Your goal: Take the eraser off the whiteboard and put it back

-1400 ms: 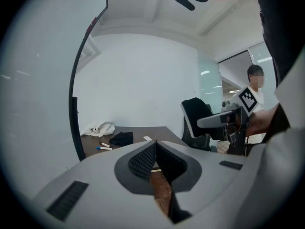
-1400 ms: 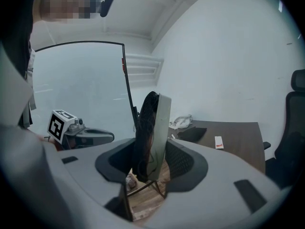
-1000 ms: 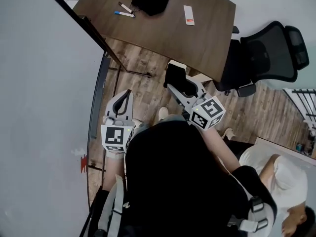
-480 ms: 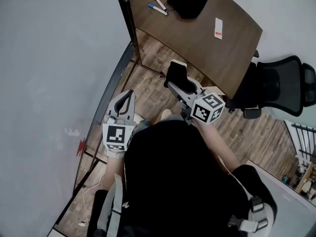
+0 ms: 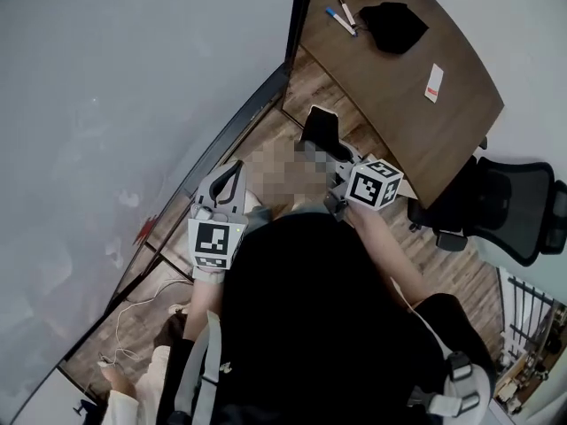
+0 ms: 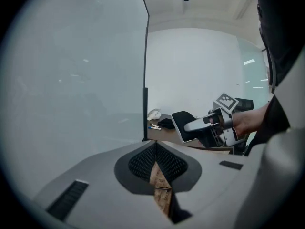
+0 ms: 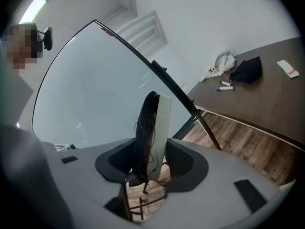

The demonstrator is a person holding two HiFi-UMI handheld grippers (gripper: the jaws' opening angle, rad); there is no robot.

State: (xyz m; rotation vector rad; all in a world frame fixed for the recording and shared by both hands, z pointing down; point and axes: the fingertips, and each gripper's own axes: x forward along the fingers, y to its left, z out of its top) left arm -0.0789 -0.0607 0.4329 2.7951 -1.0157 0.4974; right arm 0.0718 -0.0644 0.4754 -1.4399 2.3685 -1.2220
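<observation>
While the right claw (image 7: 153, 160) is clenched on the eraser (image 7: 153, 123), pinching it edge-on with the dark felt to one side and the pale back to the other, the main risk is in the hold itself. Most of the eraser stands out past the pads, so a knock against the board's frame could lever it loose and drop it to the floor. Setting it back with the pale back towards the whiteboard (image 5: 133, 104) is another likely slip; I cannot tell how it attaches. The left claw (image 6: 156, 149) is clenched on nothing, pads together, and sits close to the board, where it could bump the surface or crowd the right claw's approach.

The whiteboard is a large pale panel on a dark stand, with faint smudges and a small red mark low down. Beneath it lie a wood-plank floor (image 5: 151, 317) and a loose white cable (image 5: 133, 312), a trip hazard near the stand. Farther off, a curved brown counter (image 5: 399, 87) carries markers (image 5: 341, 16) and a black cloth (image 5: 392, 25), with an office chair (image 5: 514, 211) beside it.
</observation>
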